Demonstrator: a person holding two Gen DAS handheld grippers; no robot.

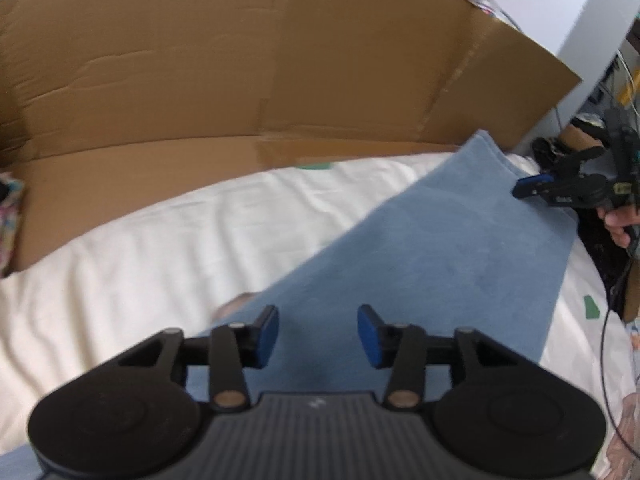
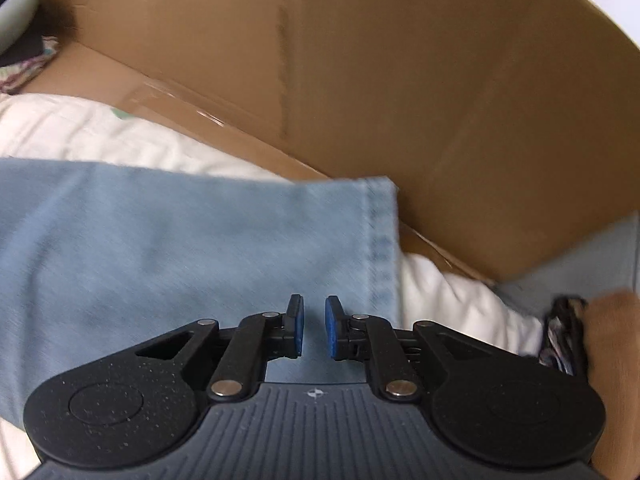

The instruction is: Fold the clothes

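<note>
Two grippers: both over the same pale blue jeans point(image 1: 432, 248), neither one pinching any cloth.
Left gripper point(image 1: 318, 334): jaws well apart, blue pads facing each other across a clear gap, only denim showing below between them.
Right gripper point(image 2: 314, 328): jaws parted just a little, narrow slot between the pads, nothing caught in it. From the left camera you can see it point(image 1: 524, 188) out at the far right edge of the jeans, side-on, with a hand point(image 1: 618, 222) on its grip.
Jeans: folded into a long band lying flat on the white sheet point(image 1: 140, 240), running diagonally from under the left gripper up toward the cardboard.
Hem edge: in the right camera the stitched hem point(image 2: 380, 240) sits just right of the right gripper's pads, its top corner reaching up against the cardboard.
Left edge: the long side of the band is straight, with lots of bare sheet beside it, so plenty of room that way.
Cardboard point(image 1: 240, 80): a tall brown wall standing along the far side of the sheet, flap lying flat at its foot. Tight on that side.
Right side: cramped, with dark stuff and a cable point(image 1: 612, 320) past the jeans, kinda blurry.
</note>
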